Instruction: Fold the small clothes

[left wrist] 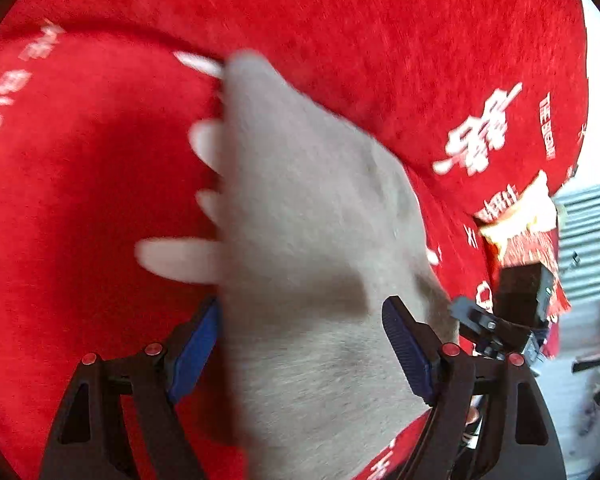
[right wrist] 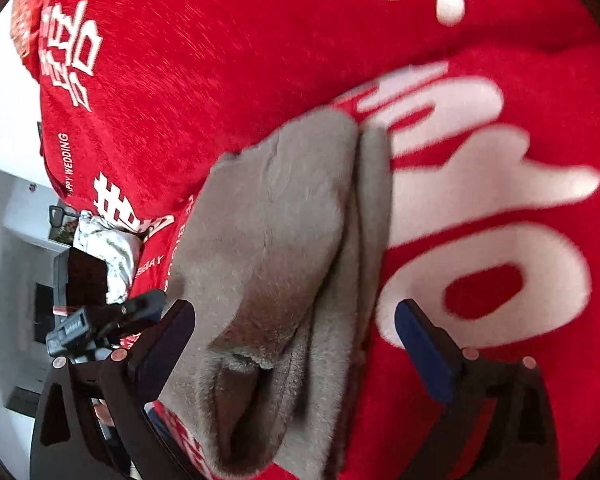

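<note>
Claws first: left claw (left wrist: pixel 300 344) has its 2 blue pads spread wide, the grey cloth (left wrist: pixel 312 208) running up between them, though I can't tell whether either pad actually presses it. Right claw (right wrist: pixel 296 344) is wide open too, nothing pinched, its right pad out over bare red, its left pad at the cloth's edge. Between the fingers in the right view the cloth lies doubled, 1 layer lapped over another with a seam down the middle, pile fuzzy and thick. It rests on the red blanket (right wrist: pixel 228 40), white lettering all round it. Looks like a fold is laid and let go, mid-task. Next move, by my reckoning: pick a free edge, close on both layers, carry it across for fold 2. The plush may slip or bunch, so bite deep.
</note>
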